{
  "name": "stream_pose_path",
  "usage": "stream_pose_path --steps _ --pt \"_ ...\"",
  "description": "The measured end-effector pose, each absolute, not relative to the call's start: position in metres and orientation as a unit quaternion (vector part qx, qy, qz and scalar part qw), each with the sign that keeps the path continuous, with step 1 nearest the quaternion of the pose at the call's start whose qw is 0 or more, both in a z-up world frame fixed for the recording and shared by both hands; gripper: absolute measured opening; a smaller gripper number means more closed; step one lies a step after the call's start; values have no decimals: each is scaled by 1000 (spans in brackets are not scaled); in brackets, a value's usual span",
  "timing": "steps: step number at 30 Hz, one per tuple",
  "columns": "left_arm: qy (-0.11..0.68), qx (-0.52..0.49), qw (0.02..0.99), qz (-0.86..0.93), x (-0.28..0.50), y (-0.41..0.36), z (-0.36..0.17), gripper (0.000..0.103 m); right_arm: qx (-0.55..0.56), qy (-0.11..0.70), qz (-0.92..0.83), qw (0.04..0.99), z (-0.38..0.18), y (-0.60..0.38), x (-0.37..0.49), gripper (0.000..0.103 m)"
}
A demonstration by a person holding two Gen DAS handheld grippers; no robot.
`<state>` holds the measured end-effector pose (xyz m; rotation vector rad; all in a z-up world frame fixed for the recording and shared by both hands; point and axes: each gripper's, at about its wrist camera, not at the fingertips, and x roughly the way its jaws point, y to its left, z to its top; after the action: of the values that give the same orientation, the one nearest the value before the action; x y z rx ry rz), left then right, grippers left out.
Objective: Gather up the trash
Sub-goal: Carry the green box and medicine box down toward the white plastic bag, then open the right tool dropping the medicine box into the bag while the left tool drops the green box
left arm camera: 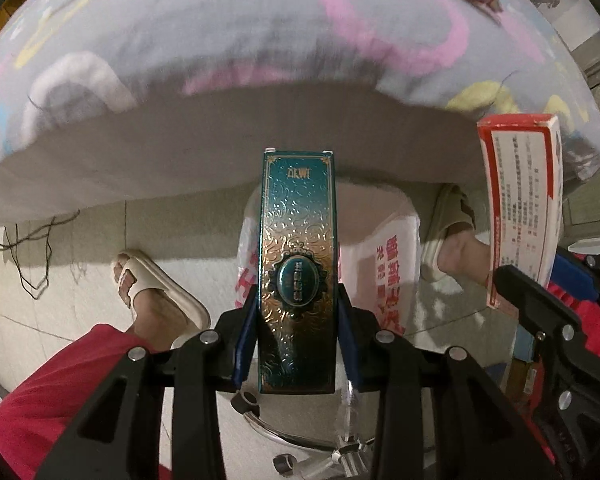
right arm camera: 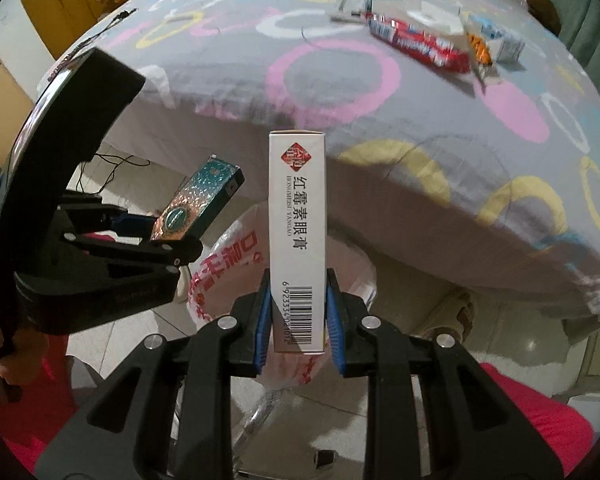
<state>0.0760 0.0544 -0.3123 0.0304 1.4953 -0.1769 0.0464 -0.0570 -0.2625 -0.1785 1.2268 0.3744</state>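
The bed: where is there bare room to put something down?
The bed is free on the near stretch around the big pink ring, out to the front edge. The far right is crowded: a red wrapper, an orange packet and small boxes. On the floor, the bag sits between two slippered feet.

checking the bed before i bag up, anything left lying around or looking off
Yes: wrappers and small cartons lie scattered on the bedsheet. The teal box in the left gripper and the white box in the right gripper hang over the open plastic bag, undamaged.
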Motion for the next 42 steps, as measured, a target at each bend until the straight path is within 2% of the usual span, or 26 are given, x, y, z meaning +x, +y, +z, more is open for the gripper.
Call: stream_pose_path --steps 15,31,42 --pt "745 -76 660 -50 81 69 -387 35 -71 633 171 751 -337 -55 58 24" --pt "776 -89 623 -41 101 60 -431 35 -55 694 164 699 -412 -50 71 24" --pt "793 -107 599 -39 107 56 -452 35 -33 719 162 675 -433 -50 75 24"
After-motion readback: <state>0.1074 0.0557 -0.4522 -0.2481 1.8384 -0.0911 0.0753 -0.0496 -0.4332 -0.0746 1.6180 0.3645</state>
